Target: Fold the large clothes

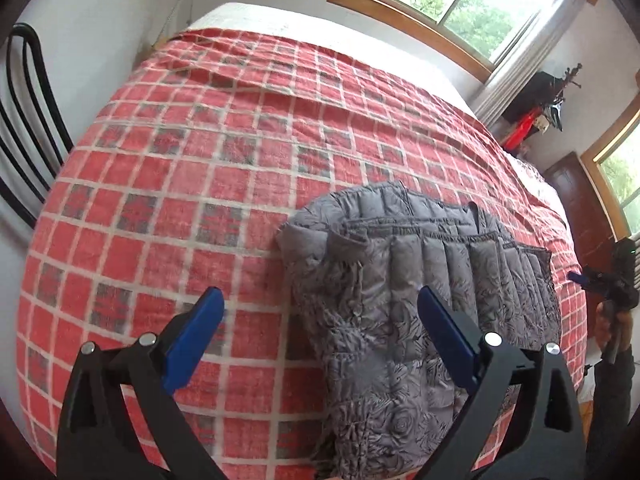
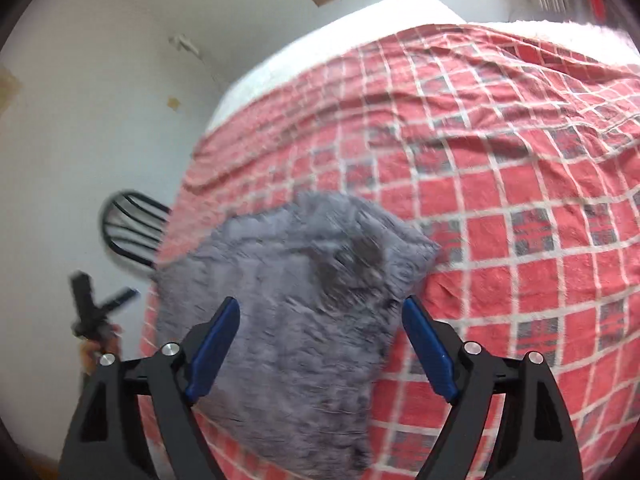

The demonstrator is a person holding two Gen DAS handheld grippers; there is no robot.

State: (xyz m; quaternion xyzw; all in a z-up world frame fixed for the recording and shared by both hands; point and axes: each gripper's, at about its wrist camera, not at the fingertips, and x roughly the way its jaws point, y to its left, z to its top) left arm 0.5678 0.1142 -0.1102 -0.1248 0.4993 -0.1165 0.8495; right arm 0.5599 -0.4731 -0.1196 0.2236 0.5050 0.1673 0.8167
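Note:
A grey quilted jacket (image 1: 420, 280) lies folded into a thick bundle on the red checked bedspread (image 1: 200, 160), close to the bed's near edge. My left gripper (image 1: 320, 294) hovers over the bundle's left side, open, with nothing between its blue pads. The right wrist view is blurred. In it the same jacket (image 2: 300, 280) lies under my right gripper (image 2: 320, 304), which is open wide and holds nothing. Each gripper also shows in the other's view, in a hand: the right gripper (image 1: 612, 280) at the far right, the left gripper (image 2: 96, 304) at the far left.
A black bentwood chair (image 1: 24, 128) stands beside the bed on the left, against the white wall. Wood-framed windows (image 1: 460, 0) run behind the bed. A dark shelf with red items (image 1: 532, 112) and a brown wooden door (image 1: 576, 208) are at the right. The bedspread (image 2: 520, 200) is wrinkled.

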